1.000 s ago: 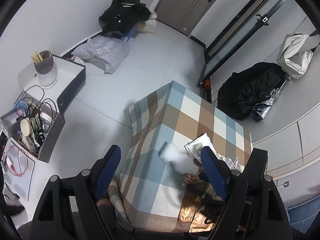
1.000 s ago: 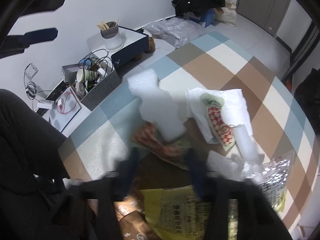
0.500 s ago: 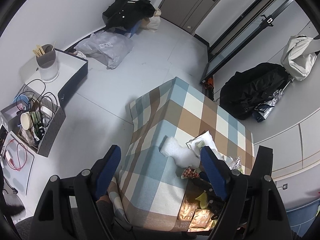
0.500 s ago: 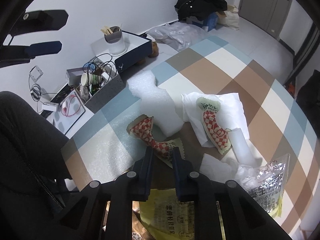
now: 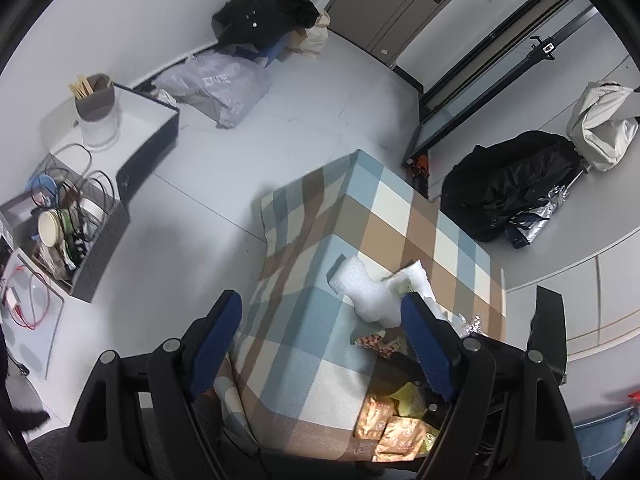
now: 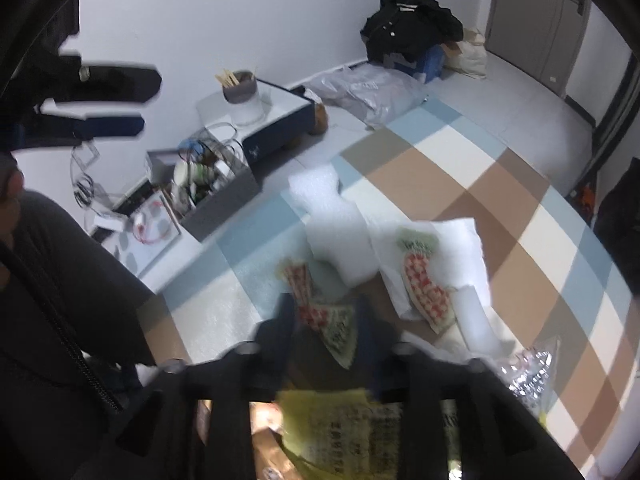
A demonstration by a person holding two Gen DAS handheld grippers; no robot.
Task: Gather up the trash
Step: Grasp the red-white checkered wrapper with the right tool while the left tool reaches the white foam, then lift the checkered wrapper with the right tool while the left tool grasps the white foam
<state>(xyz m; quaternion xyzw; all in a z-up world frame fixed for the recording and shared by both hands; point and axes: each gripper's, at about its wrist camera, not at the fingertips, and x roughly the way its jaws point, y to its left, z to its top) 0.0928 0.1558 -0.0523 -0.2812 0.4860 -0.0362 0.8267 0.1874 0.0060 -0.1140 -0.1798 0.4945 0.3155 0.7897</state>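
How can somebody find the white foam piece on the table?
Look at the checked table, on its side nearest the grey box of cables. The white foam piece lies there, beside two red-checked wrappers. It alone is plain white, thick and notched.

No text can be read with certainty: the yellow bag (image 6: 352, 420) carries rows of dark printed characters that are too blurred to make out, the red-checked wrappers (image 6: 424, 284) show only pattern, and the label on the grey plastic bag (image 5: 214, 79) is too small.
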